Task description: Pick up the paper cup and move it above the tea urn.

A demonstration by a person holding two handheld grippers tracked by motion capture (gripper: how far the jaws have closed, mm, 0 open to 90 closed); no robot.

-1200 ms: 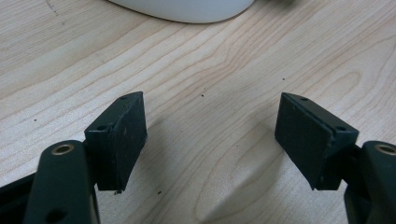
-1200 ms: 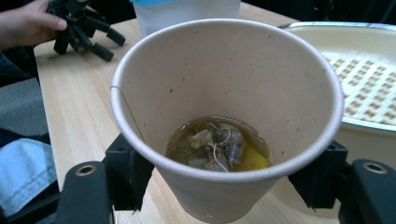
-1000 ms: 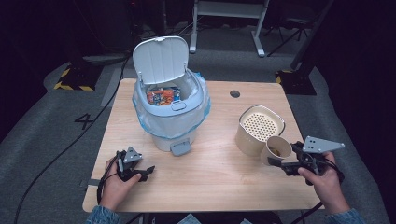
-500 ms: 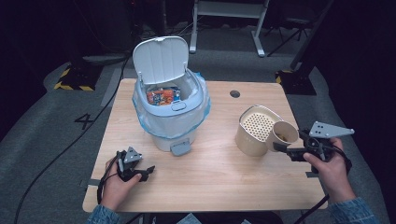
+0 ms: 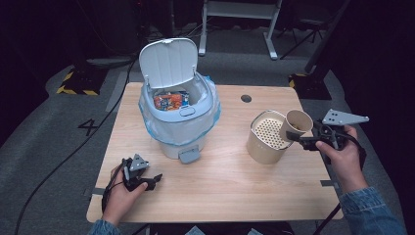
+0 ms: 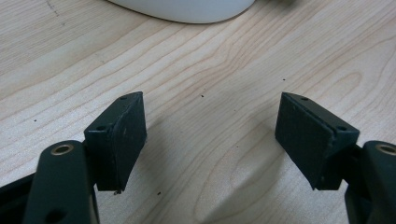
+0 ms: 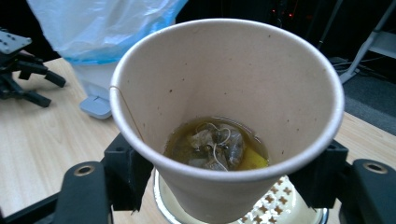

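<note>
Dark floor and black stands surround a pale wooden worktop, and the landmark on it is a cream cylindrical canister with a perforated strainer top. Just above that canister's far right rim, the right tool is clamped on a tan paper cup, one black pad pressing each side of the cup's wall below the rim, as the right gripper view shows. That cup stands nearly upright, its long axis leaning slightly toward the canister, and a little brownish tea with a soaked teabag sits in its bottom. In that view the strainer holes lie directly beneath the cup's base, so the move ahead, as I judge it, turns on tipping the mouth down over the strainer, leftward from the holding hand. To the canister's left, well apart, stands a white lidded waste bin with a blue plastic liner, lid raised, wrappers inside. Farther from the canister, near the worktop's front left edge, the left tool rests low with jaws spread wide and nothing between them, bare wood showing in the gap. The right hand is clearly the nearer one.
</note>
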